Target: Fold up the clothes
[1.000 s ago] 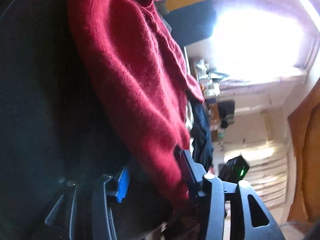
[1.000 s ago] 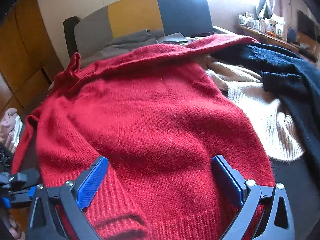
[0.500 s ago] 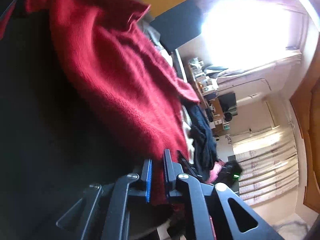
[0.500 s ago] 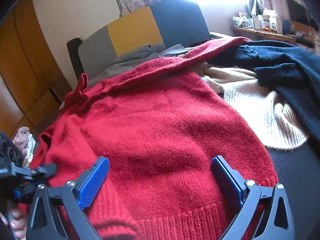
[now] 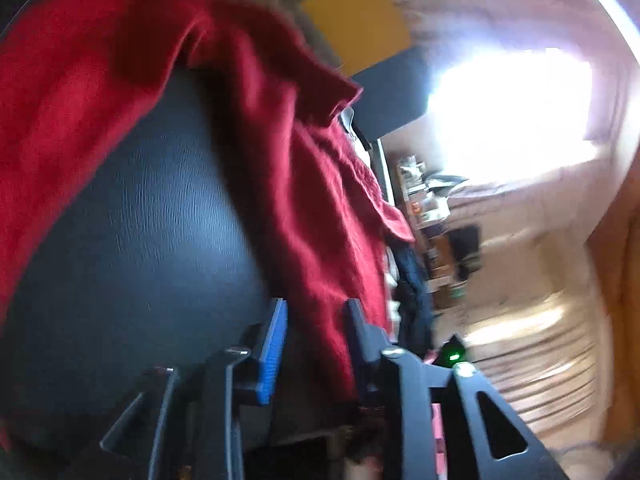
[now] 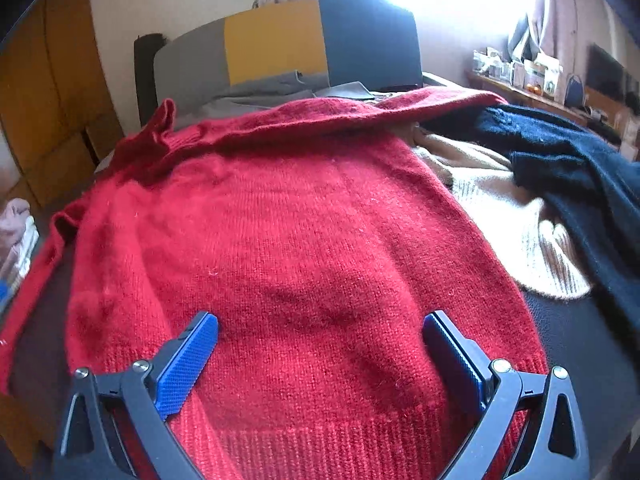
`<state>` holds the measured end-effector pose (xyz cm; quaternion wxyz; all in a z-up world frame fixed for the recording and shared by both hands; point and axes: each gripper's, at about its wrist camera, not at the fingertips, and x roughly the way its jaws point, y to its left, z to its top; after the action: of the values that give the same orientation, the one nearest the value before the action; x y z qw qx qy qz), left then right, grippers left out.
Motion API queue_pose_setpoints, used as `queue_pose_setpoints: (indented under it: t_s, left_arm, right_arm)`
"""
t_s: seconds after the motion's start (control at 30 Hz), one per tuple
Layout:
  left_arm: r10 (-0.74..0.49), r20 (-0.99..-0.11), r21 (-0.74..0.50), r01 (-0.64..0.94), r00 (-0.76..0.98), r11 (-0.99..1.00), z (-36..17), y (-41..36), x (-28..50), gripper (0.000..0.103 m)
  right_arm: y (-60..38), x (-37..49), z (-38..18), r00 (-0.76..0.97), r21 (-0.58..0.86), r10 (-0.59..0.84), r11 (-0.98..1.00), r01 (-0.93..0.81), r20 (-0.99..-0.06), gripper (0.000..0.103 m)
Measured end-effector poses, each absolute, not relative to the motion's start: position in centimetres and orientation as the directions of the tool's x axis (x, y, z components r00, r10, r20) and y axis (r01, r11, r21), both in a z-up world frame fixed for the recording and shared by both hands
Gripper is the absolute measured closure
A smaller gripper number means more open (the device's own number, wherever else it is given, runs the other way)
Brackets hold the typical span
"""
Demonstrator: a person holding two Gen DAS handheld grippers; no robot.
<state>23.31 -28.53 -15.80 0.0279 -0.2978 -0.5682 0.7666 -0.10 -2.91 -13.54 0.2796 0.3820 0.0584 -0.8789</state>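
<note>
A red knitted sweater (image 6: 304, 248) lies spread flat on a dark surface, hem toward me, one sleeve folded across its top. My right gripper (image 6: 320, 340) is open and empty, hovering just above the hem area. In the left wrist view the sweater's edge (image 5: 320, 240) hangs over the dark leather surface (image 5: 132, 248). My left gripper (image 5: 316, 320) has its jaws apart, with the red fabric edge lying between the fingers, loose.
A cream knit garment (image 6: 520, 232) and a dark navy garment (image 6: 568, 160) lie to the right of the sweater. Grey clothes (image 6: 272, 92) lie behind it, before a grey, yellow and dark headboard (image 6: 276, 40). A cluttered shelf (image 6: 532, 76) stands at the right.
My left gripper closed on the sweater's left edge half a second ago and has now opened again. The left sleeve now lies spread out to the left. The right gripper stayed open and rose slightly.
</note>
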Motion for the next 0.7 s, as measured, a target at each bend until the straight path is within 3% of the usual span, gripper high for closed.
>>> queue_pose_setpoints:
  t_s: [0.1, 0.23, 0.33, 0.5, 0.6, 0.67, 0.7]
  left_arm:
    - [0.423, -0.4, -0.908, 0.287, -0.813, -0.307, -17.5, -27.1, 22.3, 0.058]
    - [0.468, -0.394, -0.917, 0.301, -0.791, -0.263, -19.2, -25.3, 19.7, 0.054]
    - [0.434, -0.414, -0.904, 0.306, -0.8, -0.299, -18.7, -24.5, 17.7, 0.052]
    - [0.378, -0.573, -0.807, 0.42, -0.727, -0.415, -18.1, -22.5, 14.0, 0.052]
    - [0.35, -0.611, -0.779, 0.458, -0.71, -0.428, -17.7, -21.7, 13.1, 0.051]
    - [0.363, -0.597, -0.788, 0.435, -0.716, -0.436, -17.7, -21.7, 13.1, 0.054]
    - [0.377, -0.584, -0.795, 0.414, -0.719, -0.443, -17.8, -21.6, 13.0, 0.073]
  right_arm:
    - [-2.8, -0.1, -13.6, -0.556, 0.114, -0.452, -0.836, 0.536, -0.698, 0.0]
    - [-2.7, 0.0, -13.7, -0.558, 0.118, -0.458, -0.835, 0.538, -0.692, 0.0]
    - [-2.6, 0.1, -13.7, -0.561, 0.121, -0.462, -0.834, 0.539, -0.687, 0.0]
    - [-2.5, 0.2, -13.7, -0.563, 0.126, -0.468, -0.832, 0.54, -0.681, 0.0]
    - [-2.4, 0.2, -13.6, -0.563, 0.132, -0.474, -0.83, 0.541, -0.677, 0.0]
    - [-2.3, 0.2, -13.6, -0.563, 0.134, -0.478, -0.829, 0.543, -0.674, 0.0]
    - [-2.3, 0.3, -13.5, -0.563, 0.135, -0.48, -0.828, 0.544, -0.673, 0.0]
